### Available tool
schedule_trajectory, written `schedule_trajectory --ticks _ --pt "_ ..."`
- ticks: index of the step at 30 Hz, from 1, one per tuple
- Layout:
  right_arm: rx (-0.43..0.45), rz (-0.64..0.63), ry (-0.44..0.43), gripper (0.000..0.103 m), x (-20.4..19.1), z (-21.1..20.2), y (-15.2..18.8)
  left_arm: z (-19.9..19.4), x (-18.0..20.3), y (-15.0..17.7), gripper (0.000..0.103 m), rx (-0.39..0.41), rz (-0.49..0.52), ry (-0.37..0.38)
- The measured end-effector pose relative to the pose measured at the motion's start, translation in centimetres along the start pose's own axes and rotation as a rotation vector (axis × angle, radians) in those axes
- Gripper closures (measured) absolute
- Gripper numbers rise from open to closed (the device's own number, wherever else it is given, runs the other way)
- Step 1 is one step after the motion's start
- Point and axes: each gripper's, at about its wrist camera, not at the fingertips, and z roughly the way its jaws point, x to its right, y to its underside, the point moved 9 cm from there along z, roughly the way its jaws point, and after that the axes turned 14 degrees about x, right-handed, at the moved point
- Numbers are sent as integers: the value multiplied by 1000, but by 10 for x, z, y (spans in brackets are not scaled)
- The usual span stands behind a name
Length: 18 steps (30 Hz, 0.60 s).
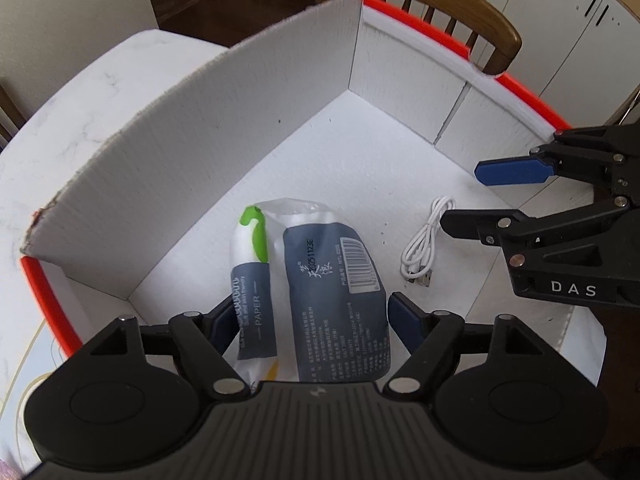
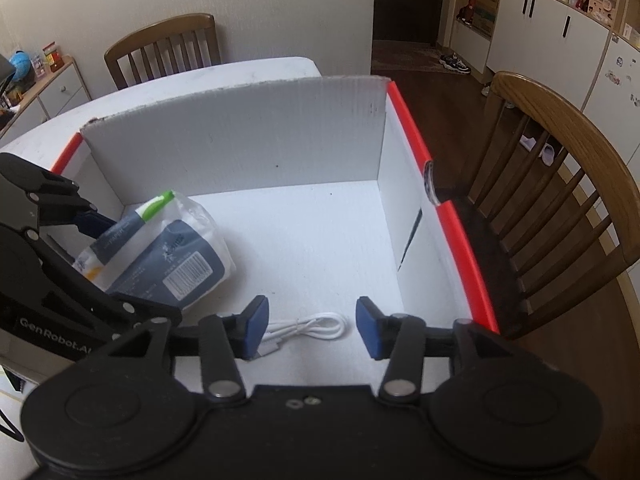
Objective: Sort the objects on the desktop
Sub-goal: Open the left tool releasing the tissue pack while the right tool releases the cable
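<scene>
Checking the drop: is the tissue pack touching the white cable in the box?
Apart. The left wrist view shows bare box floor between the tissue pack and the white cable.

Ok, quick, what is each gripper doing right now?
Left gripper: around the tissue pack; grip cannot be told.
Right gripper: open, empty, over the cable.

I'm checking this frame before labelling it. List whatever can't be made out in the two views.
- Tissue pack: its near end is covered by the left tool in the left wrist view; whether the pads actually press it is unclear.
- White cable: one end sits behind a pad of the right tool in the right wrist view.
- Small print on the pack: too small to read.
- Box: near wall hidden by both tool bodies.
</scene>
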Motion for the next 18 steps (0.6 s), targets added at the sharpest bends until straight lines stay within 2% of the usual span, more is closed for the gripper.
schedule_trajectory --ticks 18 --pt "68 6 -40 55 -12 -42 -21 -59 8 -17 25 161 -45 3"
